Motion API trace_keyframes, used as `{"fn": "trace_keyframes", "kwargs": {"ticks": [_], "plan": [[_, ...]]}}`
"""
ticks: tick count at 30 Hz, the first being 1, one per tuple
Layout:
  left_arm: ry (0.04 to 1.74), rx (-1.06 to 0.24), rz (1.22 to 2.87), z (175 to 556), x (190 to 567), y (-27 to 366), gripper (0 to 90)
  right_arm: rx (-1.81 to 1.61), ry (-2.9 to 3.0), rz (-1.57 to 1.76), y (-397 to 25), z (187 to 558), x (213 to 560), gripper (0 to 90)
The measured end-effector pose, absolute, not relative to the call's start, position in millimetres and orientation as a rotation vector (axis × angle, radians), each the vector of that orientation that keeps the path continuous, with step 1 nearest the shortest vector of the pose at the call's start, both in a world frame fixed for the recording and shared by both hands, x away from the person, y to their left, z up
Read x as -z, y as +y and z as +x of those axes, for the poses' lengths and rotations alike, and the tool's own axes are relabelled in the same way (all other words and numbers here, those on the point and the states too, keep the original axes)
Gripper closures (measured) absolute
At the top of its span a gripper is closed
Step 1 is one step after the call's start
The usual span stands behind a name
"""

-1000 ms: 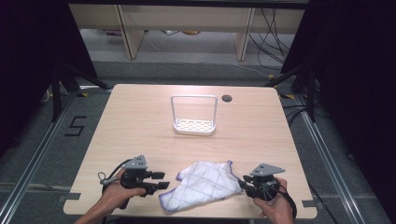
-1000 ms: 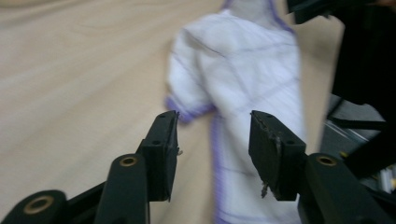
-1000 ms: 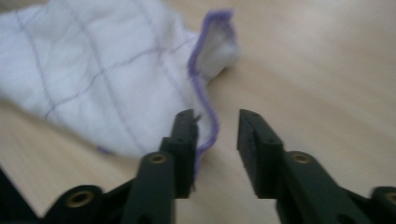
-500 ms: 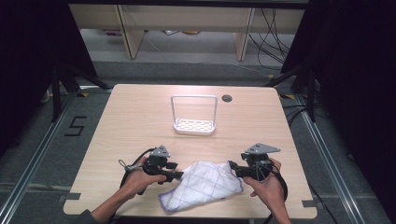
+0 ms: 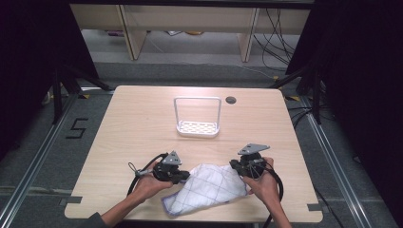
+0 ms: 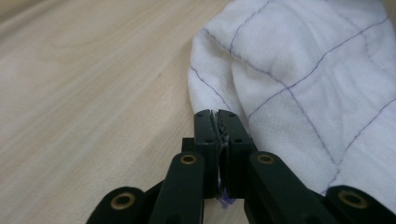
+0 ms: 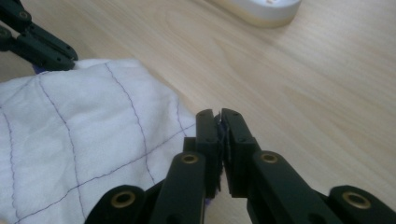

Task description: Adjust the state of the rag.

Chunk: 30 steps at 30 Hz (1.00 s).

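The white cloth is lying low in the middle of the frame, stretching between both claws. The left gripper is pinching its left corner; the right gripper is pinching its right corner.

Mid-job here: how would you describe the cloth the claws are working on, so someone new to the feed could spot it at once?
Start at the light wooden table and look to its near edge, between the person's two hands. There lies a crumpled white cloth with thin purple grid stitching, pinched by the left claw and the right claw. The only other item, a white wire-handled rack, stands rigid farther back.
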State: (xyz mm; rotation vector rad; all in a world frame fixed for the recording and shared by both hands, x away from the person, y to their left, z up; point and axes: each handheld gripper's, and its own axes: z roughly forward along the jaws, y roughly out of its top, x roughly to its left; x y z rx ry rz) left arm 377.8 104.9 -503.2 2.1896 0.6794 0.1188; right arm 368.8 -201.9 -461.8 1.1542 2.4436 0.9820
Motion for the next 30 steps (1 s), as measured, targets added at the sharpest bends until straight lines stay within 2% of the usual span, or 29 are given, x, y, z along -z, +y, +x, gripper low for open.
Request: {"fn": "trace_keyframes", "kwargs": {"ticks": [8,17,21,30], "plan": [[0.671,-0.224,2.096,381,462,144,86.9,-1.062,2.357,1.033,-214,362,421,88.0],[0.681,-0.356,2.005,389,426,174,86.9,-1.174,2.232,1.033,-213,386,399,88.0],[0.697,-0.412,2.02,396,426,178,86.9,-1.134,2.231,1.006,-201,403,405,88.0],[0.79,-0.382,2.133,418,467,185,86.8,-1.031,2.297,1.033,-176,444,445,87.4]]}}
